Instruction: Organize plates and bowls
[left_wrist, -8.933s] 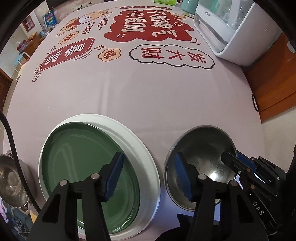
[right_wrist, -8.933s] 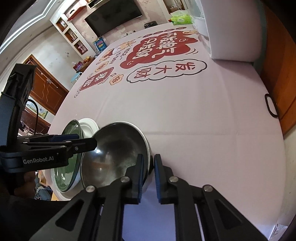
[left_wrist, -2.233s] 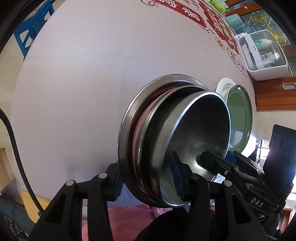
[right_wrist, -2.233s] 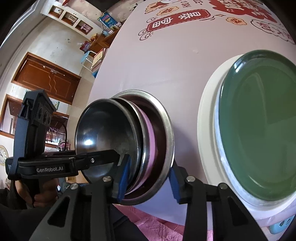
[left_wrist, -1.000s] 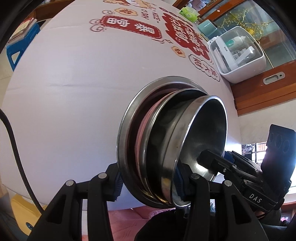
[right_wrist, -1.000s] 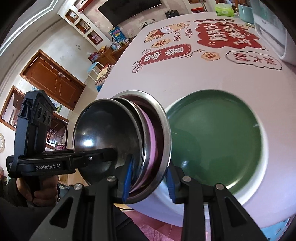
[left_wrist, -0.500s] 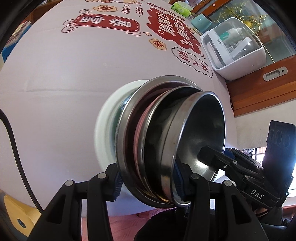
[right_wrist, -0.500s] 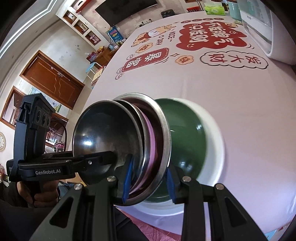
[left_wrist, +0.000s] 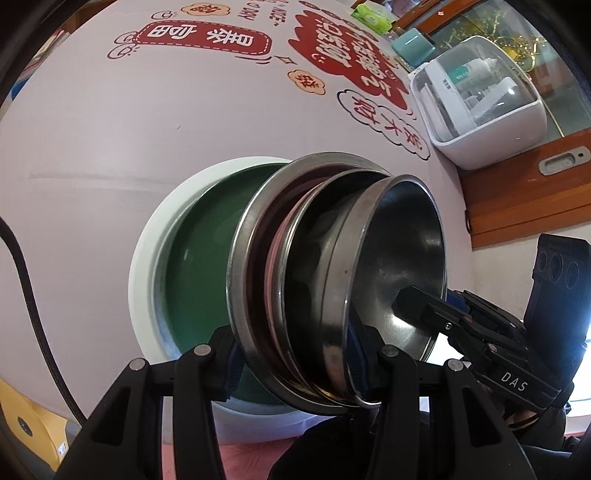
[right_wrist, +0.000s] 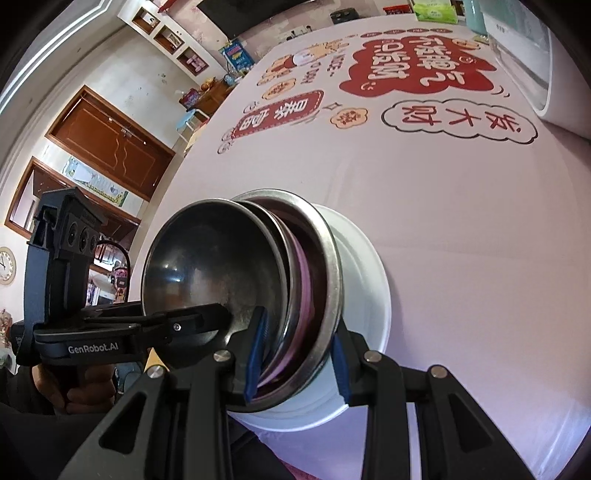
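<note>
A nested stack of steel bowls (left_wrist: 332, 280) with a pink one inside is held tilted above a green plate (left_wrist: 199, 258) that lies on a white plate (left_wrist: 147, 236). My left gripper (left_wrist: 291, 358) is shut on the stack's near rim. My right gripper (right_wrist: 295, 350) is shut on the opposite rim of the same stack of bowls (right_wrist: 236, 280). In the right wrist view the white plate (right_wrist: 365, 280) shows behind the bowls and the green plate is hidden. Each gripper shows in the other's view, one finger inside the top bowl.
The round table (left_wrist: 110, 129) has a pale pink cloth with red printed characters. A white lidded box (left_wrist: 480, 107) stands at the far right edge, with a teal container (left_wrist: 410, 44) behind it. The table's near edge runs just below the plates.
Both grippers have carried the bowl stack from the bare cloth to the right, over the green and white plates. The grip on the stack has not changed.
</note>
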